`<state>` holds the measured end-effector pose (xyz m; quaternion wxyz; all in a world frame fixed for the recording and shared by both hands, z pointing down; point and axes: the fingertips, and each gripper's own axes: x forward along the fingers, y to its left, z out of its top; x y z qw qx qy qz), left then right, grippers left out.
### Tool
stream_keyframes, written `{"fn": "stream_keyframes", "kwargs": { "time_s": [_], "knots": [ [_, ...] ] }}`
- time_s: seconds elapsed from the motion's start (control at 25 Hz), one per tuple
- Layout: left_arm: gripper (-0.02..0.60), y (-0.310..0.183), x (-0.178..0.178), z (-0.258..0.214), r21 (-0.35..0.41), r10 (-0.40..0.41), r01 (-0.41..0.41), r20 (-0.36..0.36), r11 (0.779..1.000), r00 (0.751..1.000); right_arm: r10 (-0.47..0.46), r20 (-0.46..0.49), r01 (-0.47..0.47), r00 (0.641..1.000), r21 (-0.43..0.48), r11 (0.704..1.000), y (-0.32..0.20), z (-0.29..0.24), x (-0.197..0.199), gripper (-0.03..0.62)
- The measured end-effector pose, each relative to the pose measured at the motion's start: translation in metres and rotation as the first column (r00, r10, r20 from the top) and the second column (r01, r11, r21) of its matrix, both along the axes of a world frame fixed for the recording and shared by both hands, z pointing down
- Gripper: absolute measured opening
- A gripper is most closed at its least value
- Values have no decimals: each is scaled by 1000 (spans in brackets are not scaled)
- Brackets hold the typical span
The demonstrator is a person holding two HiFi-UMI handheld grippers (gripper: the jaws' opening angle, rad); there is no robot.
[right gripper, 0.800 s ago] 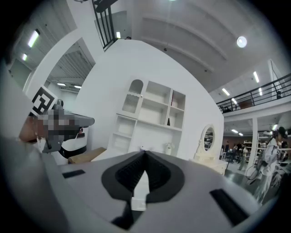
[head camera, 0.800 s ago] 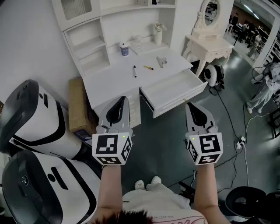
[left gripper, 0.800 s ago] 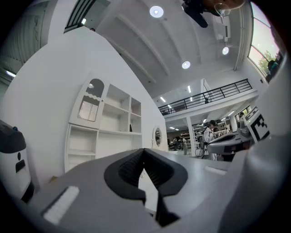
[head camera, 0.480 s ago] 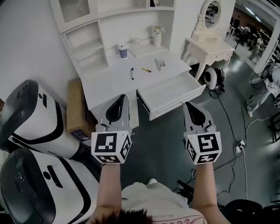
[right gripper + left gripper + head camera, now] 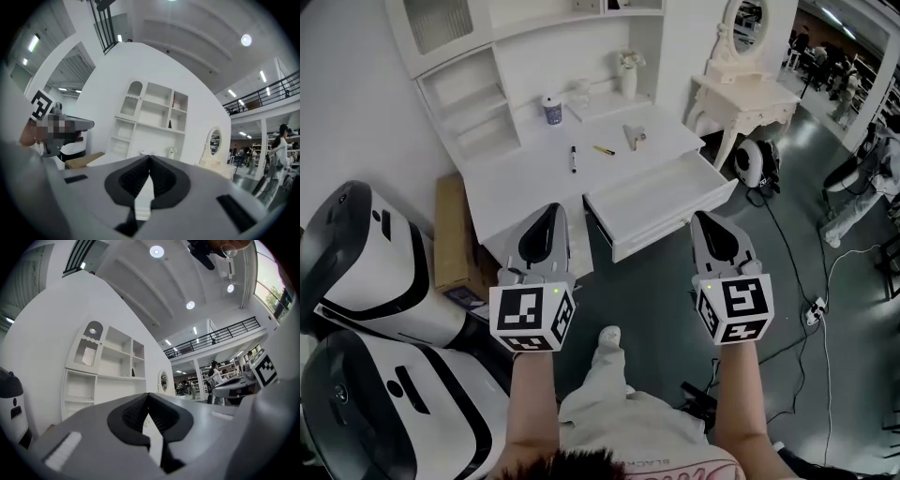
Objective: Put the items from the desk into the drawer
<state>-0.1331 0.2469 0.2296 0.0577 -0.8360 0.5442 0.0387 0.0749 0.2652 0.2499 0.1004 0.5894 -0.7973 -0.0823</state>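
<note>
A white desk (image 5: 534,173) stands ahead of me. A black pen (image 5: 573,157), a yellow pen (image 5: 603,150) and a small grey item (image 5: 633,136) lie on its top. Behind them stand a patterned cup (image 5: 551,109), a clear glass (image 5: 581,92) and a white vase (image 5: 627,73). The desk's drawer (image 5: 661,225) is pulled out and looks empty. My left gripper (image 5: 547,208) (image 5: 148,394) and right gripper (image 5: 709,216) (image 5: 150,157) are held level, short of the desk. Both are shut with nothing in them.
Two big white machines with black trim (image 5: 375,272) stand at the left, with a cardboard box (image 5: 450,234) beside the desk. A white dressing table with a mirror (image 5: 745,94) is at the right. Cables (image 5: 811,305) lie on the floor, and a person (image 5: 867,183) stands at the far right.
The desk and drawer have slid left and a little nearer in the head view. One foot has stepped forward. Both grippers stay shut and level, a bit higher in the picture.
</note>
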Motion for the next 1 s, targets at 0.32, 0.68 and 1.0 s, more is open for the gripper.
{"fn": "stream_keyframes", "kwargs": {
  "time_s": [0.32,0.68,1.0],
  "knots": [
    [9,-70,6,11,-11,-4,4,0,1000,1000,-7,-29,5,1000,-57,998,-67,22,6,8],
    [9,-182,23,13,-31,39,-40,-5,999,999,8,-50,-14,999,-112,994,-168,35,18,8],
    [9,-269,34,24,-59,77,-77,-2,995,997,30,-60,-40,998,-167,985,-252,49,26,9]
  ]
}}
